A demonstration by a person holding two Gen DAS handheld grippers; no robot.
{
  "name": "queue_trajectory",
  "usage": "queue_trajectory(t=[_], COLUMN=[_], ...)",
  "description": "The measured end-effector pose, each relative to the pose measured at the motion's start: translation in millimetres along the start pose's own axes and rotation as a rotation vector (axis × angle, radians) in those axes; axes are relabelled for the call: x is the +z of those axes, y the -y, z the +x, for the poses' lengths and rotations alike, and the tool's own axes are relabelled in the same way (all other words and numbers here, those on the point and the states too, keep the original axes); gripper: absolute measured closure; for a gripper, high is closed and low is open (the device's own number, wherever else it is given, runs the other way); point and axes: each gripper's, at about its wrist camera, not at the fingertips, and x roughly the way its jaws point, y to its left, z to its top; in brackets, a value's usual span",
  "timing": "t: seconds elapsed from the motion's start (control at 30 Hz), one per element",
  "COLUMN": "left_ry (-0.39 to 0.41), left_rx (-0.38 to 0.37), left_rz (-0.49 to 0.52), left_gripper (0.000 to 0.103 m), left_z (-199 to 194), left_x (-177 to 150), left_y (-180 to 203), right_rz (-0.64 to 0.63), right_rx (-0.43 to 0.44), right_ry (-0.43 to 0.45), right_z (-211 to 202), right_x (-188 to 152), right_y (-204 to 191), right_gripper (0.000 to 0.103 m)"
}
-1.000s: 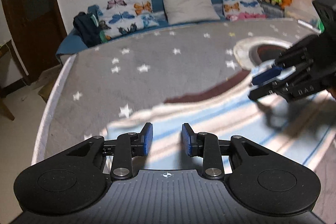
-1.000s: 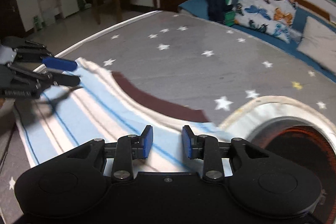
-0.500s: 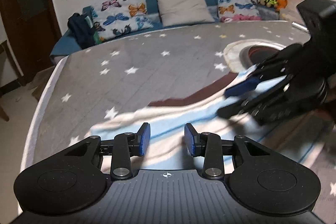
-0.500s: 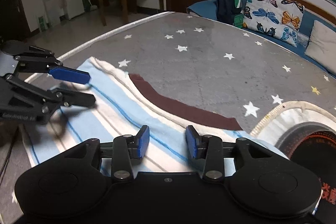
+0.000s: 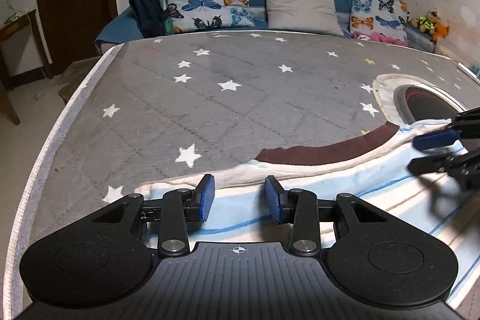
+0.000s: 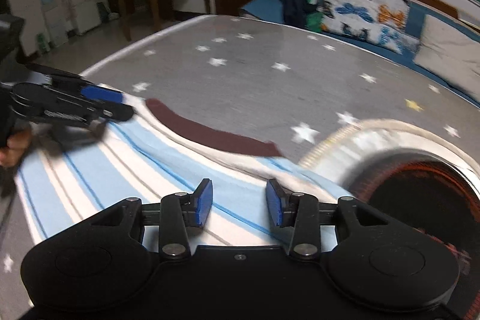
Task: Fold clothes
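Striped garment flat on bed; both grippers over it, jaws apart, nothing gripped.

Garment [image 5: 315, 188]: light blue and white stripes, thin blue lines, dark maroon band [image 5: 324, 150] along its far edge. It lies spread on the grey star-print bedcover [image 5: 240, 98], next to a round dark print [image 6: 420, 185] with a pale ring. Left gripper [image 5: 240, 197] sits above the garment's near left part; jaws have just been opening, blue pads clear of the cloth. Right gripper [image 6: 238, 201] sits over the right part, near the round print; jaws also just opening, empty. Butterfly pillows [image 5: 216, 2] and a plain pillow [image 5: 303, 9] line the far sofa.
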Motion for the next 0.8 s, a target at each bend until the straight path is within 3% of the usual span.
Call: queue_trajectory(t=[0.5,0.8], left_ry=[0.012,-0.017], left_rx=[0.047,0.08], left_rz=[0.024,-0.007], left_gripper=[0.058,0.056], left_z=[-52.8,-82.7], left_x=[-27.6,-55.7], left_y=[-2.0,-9.7], right_rz=[0.111,0.127], right_rx=[-0.131,-0.103], right_ry=[-0.003,-0.004], right_z=[-42.2,-68.5], right_x=[-44.2,-66.5], right_y=[39.5,29.0], right_gripper=[0.056,0.054])
